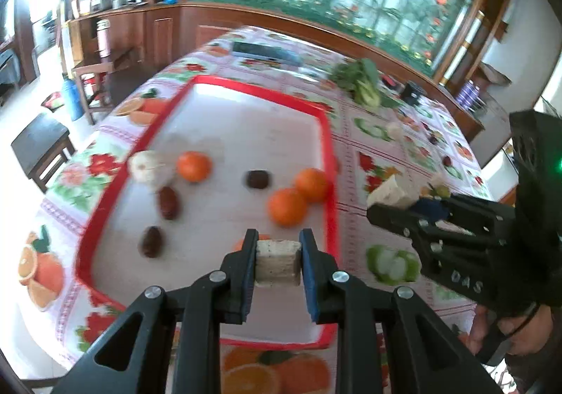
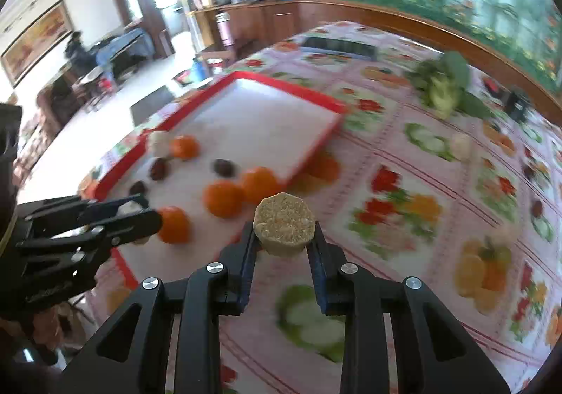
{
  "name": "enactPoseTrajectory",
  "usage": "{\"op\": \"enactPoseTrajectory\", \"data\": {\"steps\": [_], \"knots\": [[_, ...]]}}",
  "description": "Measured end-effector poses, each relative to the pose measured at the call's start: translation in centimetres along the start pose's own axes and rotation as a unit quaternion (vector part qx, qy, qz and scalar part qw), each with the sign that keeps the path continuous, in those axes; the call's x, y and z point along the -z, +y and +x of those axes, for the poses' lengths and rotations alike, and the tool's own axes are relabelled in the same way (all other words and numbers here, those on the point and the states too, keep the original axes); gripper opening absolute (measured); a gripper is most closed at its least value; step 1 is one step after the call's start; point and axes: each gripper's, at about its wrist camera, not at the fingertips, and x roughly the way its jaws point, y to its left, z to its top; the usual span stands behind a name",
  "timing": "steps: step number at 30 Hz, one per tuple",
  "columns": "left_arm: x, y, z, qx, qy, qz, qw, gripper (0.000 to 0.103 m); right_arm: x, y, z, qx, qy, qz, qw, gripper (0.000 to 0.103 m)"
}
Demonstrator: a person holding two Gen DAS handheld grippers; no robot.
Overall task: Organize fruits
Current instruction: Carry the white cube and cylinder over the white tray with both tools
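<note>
both fingers pinch pale chunks, maybe sugarcane, over red tray (image 1: 328, 155) w/ oranges on fruit-print tablecloth (image 2: 404, 183).

Motion blur smears the round orange fruits (image 2: 223, 203) and small dark brown fruits (image 2: 224, 168) on the red-rimmed white tray (image 2: 288, 81). An orange (image 1: 242, 243) hides behind the left gripper's black finger (image 1: 246, 253). The leafy green vegetable (image 1: 361, 81) is too blurred to identify

Two matte black plastic two-finger grippers (image 1: 278, 255) (image 2: 283, 236) are showing blue finger pads (image 1: 311, 274), silver pivot screws, embossed "DAS" lettering, one green light glowing.
</note>
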Motion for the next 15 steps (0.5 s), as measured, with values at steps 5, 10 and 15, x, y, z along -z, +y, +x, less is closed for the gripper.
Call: {"op": "enactPoseTrajectory", "data": {"steps": [5,10,15], "knots": [[0.3,2.6,0.0,-0.023,0.001,-0.022,0.9995,0.026,-0.1,2.8,1.8,-0.028,0.019,-0.026,0.999,0.027],[1.0,4.2,0.7,-0.035,0.011,-0.041,0.9985,0.026,0.2,4.7,3.0,-0.047,0.036,-0.045,0.997,0.027],[1.6,4.6,1.6,-0.041,0.021,-0.045,0.998,0.026,0.6,5.5,3.8,-0.05,0.052,-0.059,0.996,0.027]]}}
